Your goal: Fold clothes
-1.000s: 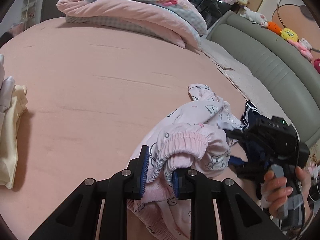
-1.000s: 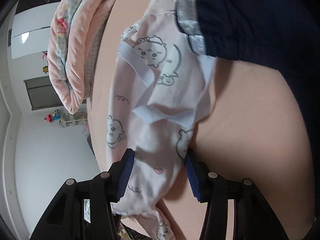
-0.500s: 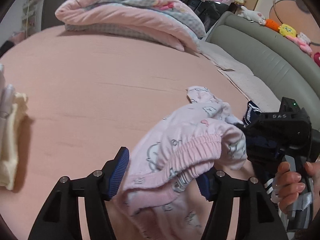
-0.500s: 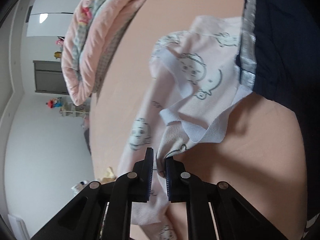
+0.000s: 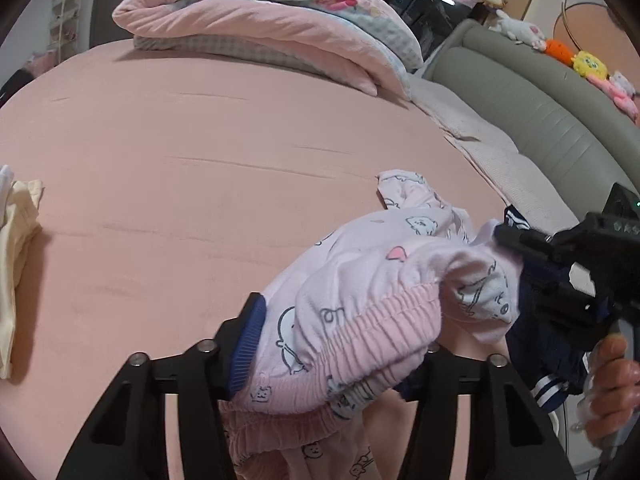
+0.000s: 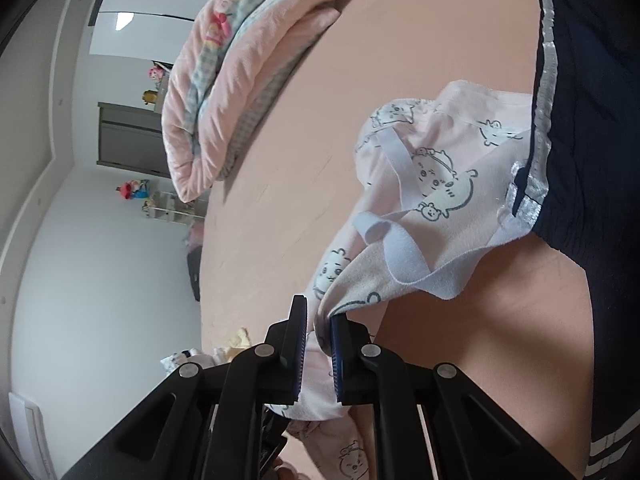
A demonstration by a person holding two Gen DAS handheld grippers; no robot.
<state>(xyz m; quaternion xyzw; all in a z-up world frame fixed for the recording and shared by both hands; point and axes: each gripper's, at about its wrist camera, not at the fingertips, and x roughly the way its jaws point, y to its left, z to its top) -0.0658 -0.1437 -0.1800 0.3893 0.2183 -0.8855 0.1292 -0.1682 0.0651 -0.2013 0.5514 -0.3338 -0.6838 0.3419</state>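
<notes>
Pink pyjama pants [image 5: 360, 296] printed with small animals lie bunched on the pink bed [image 5: 180, 200]. Their elastic waistband is draped across my left gripper [image 5: 340, 340]. Its jaws are closing with the bunch between them. The left pad [image 5: 248, 340] touches the cloth and the other finger is hidden under it. My right gripper [image 6: 318, 344] is shut on an edge of the same pants [image 6: 432, 184] and holds it lifted. In the left wrist view it [image 5: 498, 234] comes in from the right, held by a hand [image 5: 612, 392]. A navy garment [image 6: 600, 120] with white stripes lies partly over the pants.
A folded pink quilt [image 5: 260, 32] lies at the far side of the bed. Folded cream clothes [image 5: 16, 260] sit at the left edge. A grey padded headboard [image 5: 540, 120] with plush toys [image 5: 588, 64] runs along the right.
My left jaws let go of the waistband and spread wide, then narrowed a little. My right gripper shut on the pants' edge, rose with it and rolled.
</notes>
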